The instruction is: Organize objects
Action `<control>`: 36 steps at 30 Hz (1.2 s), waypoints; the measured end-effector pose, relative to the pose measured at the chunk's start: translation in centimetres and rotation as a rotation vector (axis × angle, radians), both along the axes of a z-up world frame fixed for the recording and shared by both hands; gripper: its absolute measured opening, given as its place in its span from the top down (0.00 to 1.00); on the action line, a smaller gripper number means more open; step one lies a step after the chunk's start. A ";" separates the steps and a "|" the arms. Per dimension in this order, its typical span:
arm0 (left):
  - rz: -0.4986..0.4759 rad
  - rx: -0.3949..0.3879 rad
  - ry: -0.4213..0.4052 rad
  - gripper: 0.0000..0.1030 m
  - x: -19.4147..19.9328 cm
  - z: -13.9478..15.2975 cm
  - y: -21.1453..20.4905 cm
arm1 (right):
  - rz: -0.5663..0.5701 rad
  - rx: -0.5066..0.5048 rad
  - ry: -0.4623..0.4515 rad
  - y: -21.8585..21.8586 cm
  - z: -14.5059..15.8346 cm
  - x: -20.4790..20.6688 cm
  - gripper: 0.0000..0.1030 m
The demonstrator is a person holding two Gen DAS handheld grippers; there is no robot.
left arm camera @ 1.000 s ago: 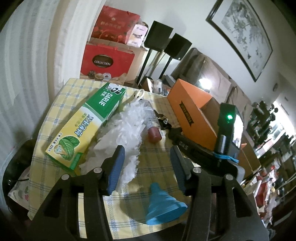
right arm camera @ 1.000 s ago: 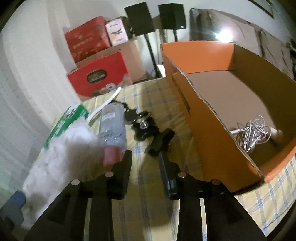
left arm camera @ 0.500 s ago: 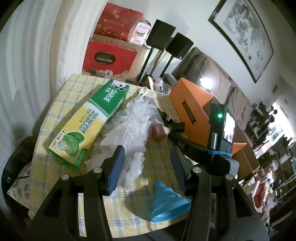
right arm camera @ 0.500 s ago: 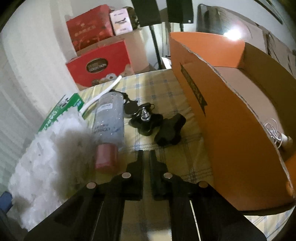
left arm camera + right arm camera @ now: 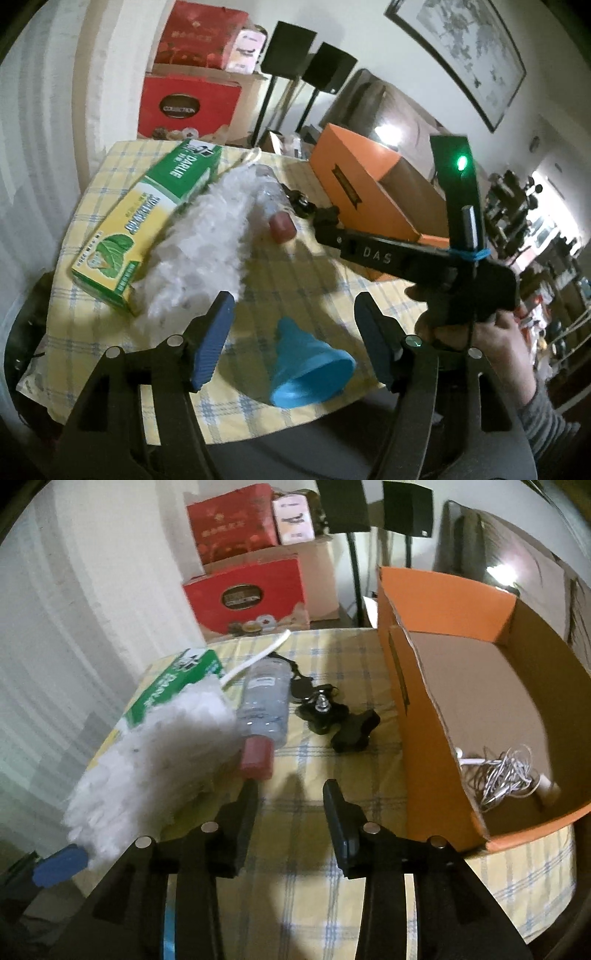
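White wall (image 5: 369, 33) hung with a framed picture (image 5: 469, 55); two black speakers on stands (image 5: 310, 59); red gift boxes (image 5: 188, 107) stacked in the corner; a bright lamp (image 5: 384, 131) is lit.

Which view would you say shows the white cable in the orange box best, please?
The right wrist view: it looks into the open orange box and shows the coiled cable on its floor. The left wrist view shows only the box's outside; the cable is hidden.

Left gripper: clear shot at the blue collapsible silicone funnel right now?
Probably yes. The left gripper has just been opening, with nothing between its fingers, and the blue collapsible silicone funnel lies on its side right ahead on the checked tablecloth. The fluffy white duster sits off to the side.
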State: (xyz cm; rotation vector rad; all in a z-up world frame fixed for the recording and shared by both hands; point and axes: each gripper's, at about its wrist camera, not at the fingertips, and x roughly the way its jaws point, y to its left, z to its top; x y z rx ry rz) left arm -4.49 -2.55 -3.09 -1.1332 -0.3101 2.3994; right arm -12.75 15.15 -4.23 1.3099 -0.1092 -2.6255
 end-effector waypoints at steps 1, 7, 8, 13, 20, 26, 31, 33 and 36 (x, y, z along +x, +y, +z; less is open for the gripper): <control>-0.003 -0.008 0.002 0.31 0.3 0.0 0.2 | 0.014 -0.002 -0.004 0.0 0.2 0.2 0.61; -0.017 -0.080 0.000 0.21 1.1 -1.0 2.0 | 0.056 -0.004 -0.002 0.5 1.2 1.9 0.52; -0.019 -0.082 -0.002 0.21 1.1 -1.1 2.3 | 0.060 -0.009 -0.002 0.6 1.4 2.0 0.49; -0.026 -0.107 -0.016 0.21 1.0 -1.9 3.7 | 0.079 0.017 0.026 0.8 2.6 2.9 0.41; -0.026 -0.177 -0.046 0.38 0.6 -3.9 5.4 | 0.088 0.024 0.047 1.7 3.8 3.2 0.39; -0.020 -0.169 -0.073 0.49 -0.1 -5.3 5.3 | 0.137 0.077 0.055 1.3 4.7 2.4 0.39; -0.018 -0.151 -0.080 0.53 -0.3 -4.9 5.1 | 0.163 0.082 0.044 1.1 4.8 0.9 0.39; -0.006 -0.127 -0.086 0.53 -0.7 -4.7 4.6 | 0.173 0.071 0.032 1.2 4.7 0.1 0.39; 0.007 -0.084 -0.083 0.53 -1.0 -3.7 3.7 | 0.184 0.071 0.022 1.1 5.0 -1.0 0.39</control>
